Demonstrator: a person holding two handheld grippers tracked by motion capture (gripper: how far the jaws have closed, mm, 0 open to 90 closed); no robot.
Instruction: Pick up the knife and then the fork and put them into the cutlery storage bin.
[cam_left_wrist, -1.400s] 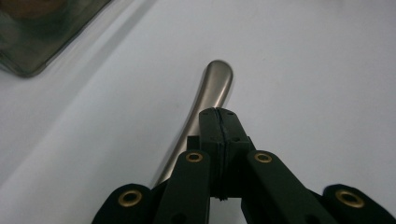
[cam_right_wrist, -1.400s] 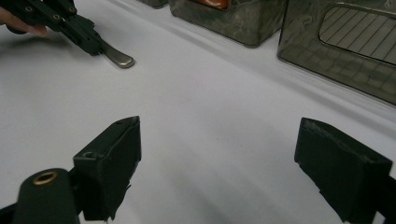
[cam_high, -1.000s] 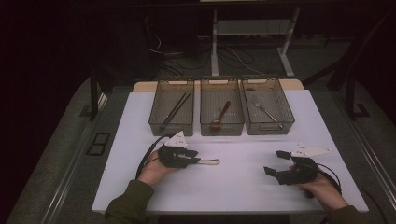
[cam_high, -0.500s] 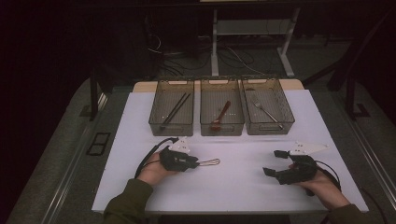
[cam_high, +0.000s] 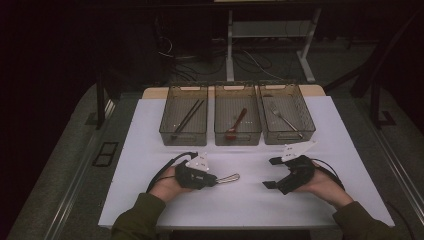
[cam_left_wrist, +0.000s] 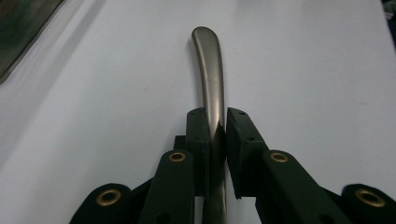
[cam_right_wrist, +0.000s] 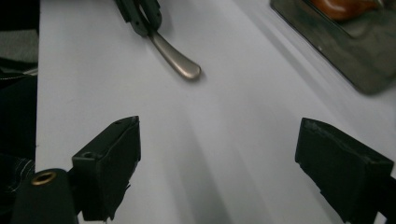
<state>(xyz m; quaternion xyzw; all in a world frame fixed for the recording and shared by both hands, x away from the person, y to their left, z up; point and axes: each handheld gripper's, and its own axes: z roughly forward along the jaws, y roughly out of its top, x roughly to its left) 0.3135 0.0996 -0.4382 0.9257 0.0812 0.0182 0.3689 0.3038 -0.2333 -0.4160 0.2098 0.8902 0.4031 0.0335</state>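
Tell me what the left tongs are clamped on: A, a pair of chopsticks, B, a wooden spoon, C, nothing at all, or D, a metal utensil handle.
D: in the left gripper view the left tongs pinch a curved metal utensil handle, its free end lying over the white table.

No legible text, labels, brands, numbers or signs in any of the views. Checked the trays, the utensils, the white counter surface and the gripper bodies: all surfaces plain or too dark and small to read.
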